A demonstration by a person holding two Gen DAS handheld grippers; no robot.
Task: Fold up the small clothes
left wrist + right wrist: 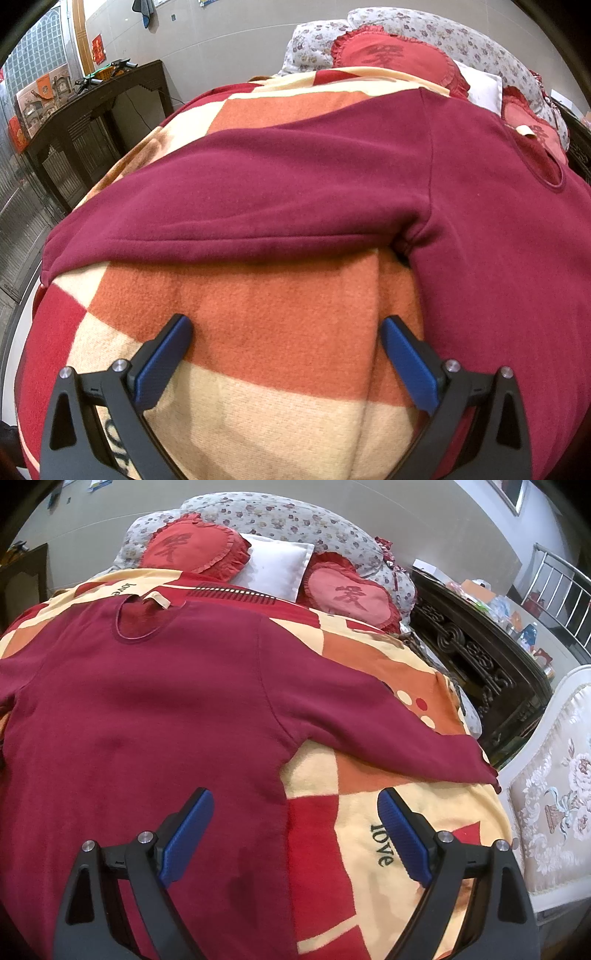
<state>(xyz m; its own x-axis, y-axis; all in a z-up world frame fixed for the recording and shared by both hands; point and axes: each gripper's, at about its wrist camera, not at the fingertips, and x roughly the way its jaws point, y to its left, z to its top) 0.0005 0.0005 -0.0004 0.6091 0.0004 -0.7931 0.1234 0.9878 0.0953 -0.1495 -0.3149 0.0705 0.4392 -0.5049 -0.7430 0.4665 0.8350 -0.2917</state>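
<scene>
- A maroon long-sleeved sweater (147, 701) lies spread flat, neckline at the far end, on a patchwork blanket (388, 775) of orange, cream and red that covers a bed.
- In the left wrist view the sweater's left sleeve (221, 206) stretches out to the left across the blanket, its cuff close to the bed's left edge; the body of the garment fills the right of that view.
- In the right wrist view the other sleeve (388, 720) runs out to the right and slightly nearer, its cuff reaching the blanket's right edge.
- The left gripper (286, 358) hangs above bare blanket just near of the left sleeve, its blue-padded jaws spread wide with nothing between them.
- The right gripper (295, 830) is likewise wide apart and empty; its left finger is over the sweater's lower right side, its right finger over the blanket by the printed word "love" (382, 845).
- At the far end of the bed sit two red heart-shaped cushions (192, 550), a white pillow (277, 565) between them, and a floral quilt (295, 520) behind.
- Dark carved wooden furniture (480, 664) stands to the right of the bed, and a pale floral upholstered chair (554, 775) nearer on the right.
- A dark wooden table (92, 122) stands to the left of the bed.
</scene>
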